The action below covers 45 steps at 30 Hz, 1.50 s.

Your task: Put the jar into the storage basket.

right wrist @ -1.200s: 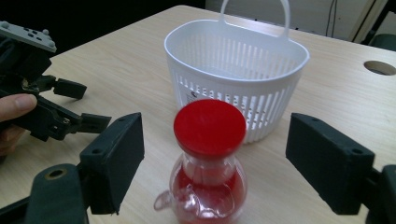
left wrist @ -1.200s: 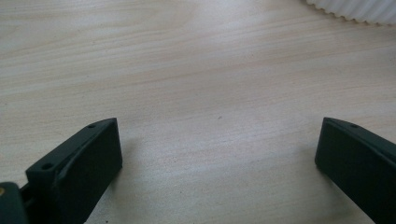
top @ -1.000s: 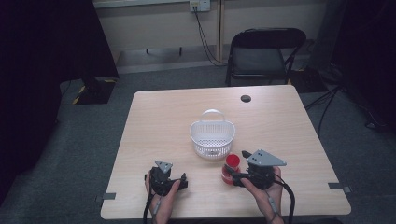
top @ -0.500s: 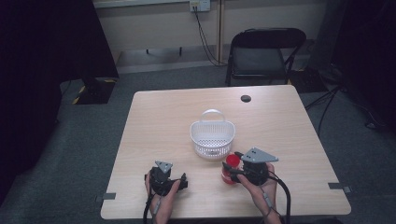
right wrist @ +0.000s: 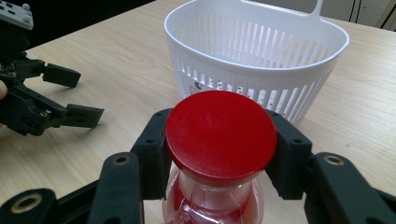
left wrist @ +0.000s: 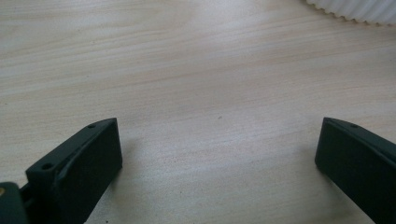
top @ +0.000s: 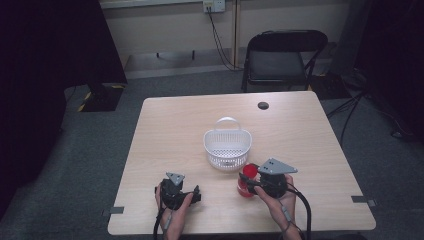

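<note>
High view: a person seated at a wooden table (top: pixel 165 130) works a gripper in each hand, with a white slotted basket (top: pixel 227 147) standing near the table's middle as the landmark. Just beside the basket, on the person's side and slightly to its right, stands a clear bottle (top: pixel 246 181) with a red cap and red contents; the right gripper (top: pixel 248 180) has just been closing and now clamps the bottle just under its cap, a grey three-cornered plate riding on top of the tool. Right gripper view shows the grip up close: the two black jaws press against the neck from either side beneath the round red cap (right wrist: pixel 221 133), with the basket's wall (right wrist: pixel 261 79) directly beyond and its thin handle rising at the far rim. The left gripper (top: pixel 196 194) rests low over the table on the person's side of the basket and to its left, well apart from the bottle, its jaws spread wide with nothing between them. Left gripper view looks along those parted jaws at bare wood, with a sliver of the basket's ribbed edge (left wrist: pixel 355 10) at the upper right. Beyond the basket, a small dark disc (top: pixel 263 105) sits near the far edge, and a black folding chair (top: pixel 280 60) stands behind the table.
</note>
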Tool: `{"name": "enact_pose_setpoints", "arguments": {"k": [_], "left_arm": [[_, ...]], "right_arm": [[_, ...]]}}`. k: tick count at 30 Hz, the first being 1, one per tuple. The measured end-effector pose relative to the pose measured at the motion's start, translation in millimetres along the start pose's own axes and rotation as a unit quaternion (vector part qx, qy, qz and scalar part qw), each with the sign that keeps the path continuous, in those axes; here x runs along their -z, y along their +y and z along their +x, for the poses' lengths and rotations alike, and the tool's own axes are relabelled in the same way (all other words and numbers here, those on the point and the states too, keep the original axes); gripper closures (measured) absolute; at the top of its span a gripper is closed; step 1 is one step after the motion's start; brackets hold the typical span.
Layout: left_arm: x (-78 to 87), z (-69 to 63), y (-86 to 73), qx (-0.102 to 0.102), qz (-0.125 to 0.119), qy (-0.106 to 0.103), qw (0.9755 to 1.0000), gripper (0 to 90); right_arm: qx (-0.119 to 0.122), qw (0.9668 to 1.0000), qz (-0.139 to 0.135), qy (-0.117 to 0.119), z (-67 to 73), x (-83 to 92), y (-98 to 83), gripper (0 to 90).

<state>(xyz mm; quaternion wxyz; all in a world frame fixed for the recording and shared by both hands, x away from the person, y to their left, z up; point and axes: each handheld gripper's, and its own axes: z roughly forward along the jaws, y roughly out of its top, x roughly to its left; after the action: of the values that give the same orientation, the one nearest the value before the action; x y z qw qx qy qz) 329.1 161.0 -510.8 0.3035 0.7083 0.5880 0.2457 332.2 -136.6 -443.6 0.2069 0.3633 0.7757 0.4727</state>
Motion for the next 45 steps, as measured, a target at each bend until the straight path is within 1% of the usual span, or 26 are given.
{"name": "enact_pose_setpoints", "arguments": {"k": [5, 10, 14, 19, 23, 26, 32, 38, 45], "left_arm": [[0.0, 0.0, 0.0, 0.000, 0.000, 0.000, 1.0000, 0.3], [0.0, 0.0, 0.0, 0.000, 0.000, 0.000, 1.0000, 0.3], [0.0, 0.0, 0.0, 0.000, 0.000, 0.000, 1.0000, 0.3], [0.0, 0.0, 0.0, 0.000, 0.000, 0.000, 1.0000, 0.3], [0.0, 0.0, 0.0, 0.000, 0.000, 0.000, 1.0000, 0.3], [0.0, 0.0, 0.0, 0.000, 0.000, 0.000, 1.0000, 0.3], [0.0, 0.0, 0.0, 0.000, 0.000, 0.000, 1.0000, 0.3], [0.0, 0.0, 0.0, 0.000, 0.000, 0.000, 1.0000, 0.3], [0.0, 0.0, 0.0, 0.000, 0.000, 0.000, 1.0000, 0.3]], "right_arm": [[0.004, 1.0000, -0.001, -0.001, 1.7, 3.1, 2.6, 48.2], [0.005, 1.0000, -0.007, 0.003, -0.1, 7.9, 7.6, 48.2], [0.009, 0.9999, -0.006, 0.002, -0.2, 9.1, 9.3, 48.2], [0.010, 0.9999, -0.012, 0.005, -0.7, 13.3, 16.3, 48.3], [0.009, 0.9999, -0.008, 0.006, -2.4, 13.1, 19.9, 48.3], [0.007, 0.9999, -0.014, 0.007, -3.3, 15.5, 23.6, 48.3], [0.002, 0.9999, -0.014, 0.004, -5.6, 16.8, 28.8, 48.3], [0.004, 0.9998, -0.020, 0.005, -5.8, 20.6, 37.8, 48.3], [0.014, 0.9996, -0.023, 0.006, -4.6, 24.6, 51.1, 48.3]]}}
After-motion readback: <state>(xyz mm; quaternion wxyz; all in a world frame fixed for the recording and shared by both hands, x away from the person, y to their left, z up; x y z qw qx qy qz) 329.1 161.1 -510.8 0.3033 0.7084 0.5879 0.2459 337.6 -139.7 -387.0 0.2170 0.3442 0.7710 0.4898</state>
